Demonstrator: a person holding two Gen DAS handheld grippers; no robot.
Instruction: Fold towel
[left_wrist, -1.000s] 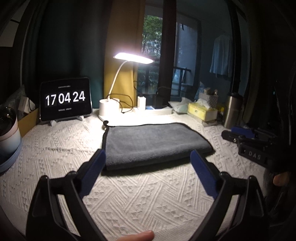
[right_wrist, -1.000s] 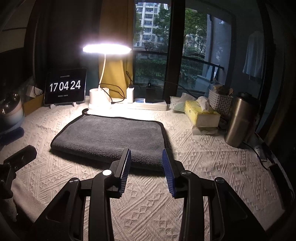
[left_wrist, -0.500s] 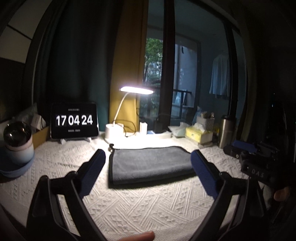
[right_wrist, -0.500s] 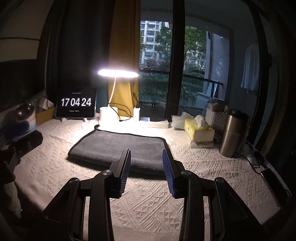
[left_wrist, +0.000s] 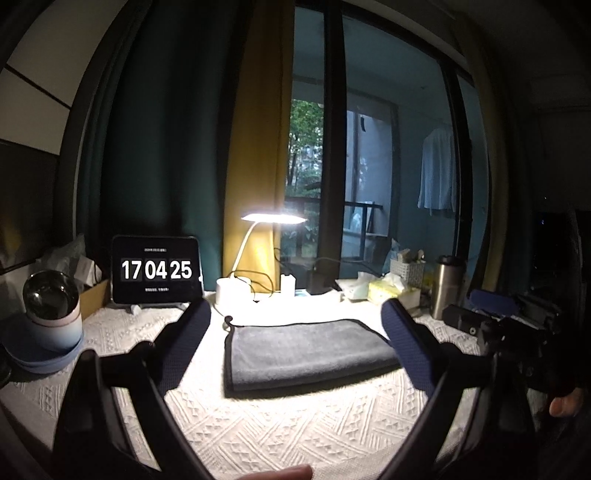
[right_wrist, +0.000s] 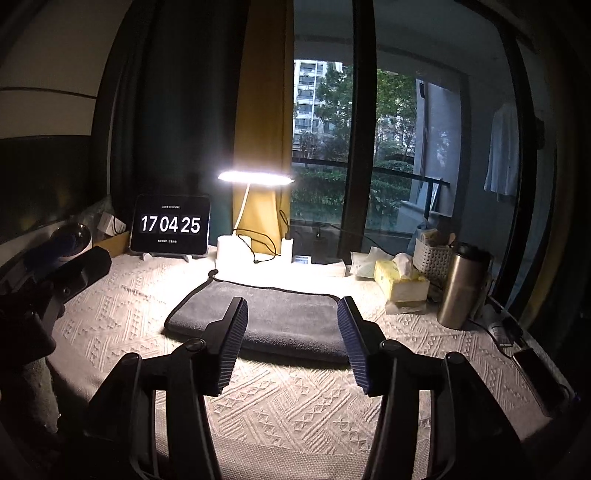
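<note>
Just in front of the lamp (right_wrist: 255, 177), the grey towel (right_wrist: 273, 317) lies folded flat on the bench (right_wrist: 295, 402). It looks soft, thick and limp; its bound corners seem the best hold. Both the left tool (left_wrist: 295, 343) and right tool (right_wrist: 291, 339) hang wide apart, empty, short of its near edge. Open cloth lies nearer; clutter sits right of the lamp.

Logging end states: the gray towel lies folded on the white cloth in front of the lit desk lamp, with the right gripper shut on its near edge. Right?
Not quite. The right gripper is open and holds nothing, as the right wrist view shows. The gray towel does lie folded before the lit desk lamp.
</note>
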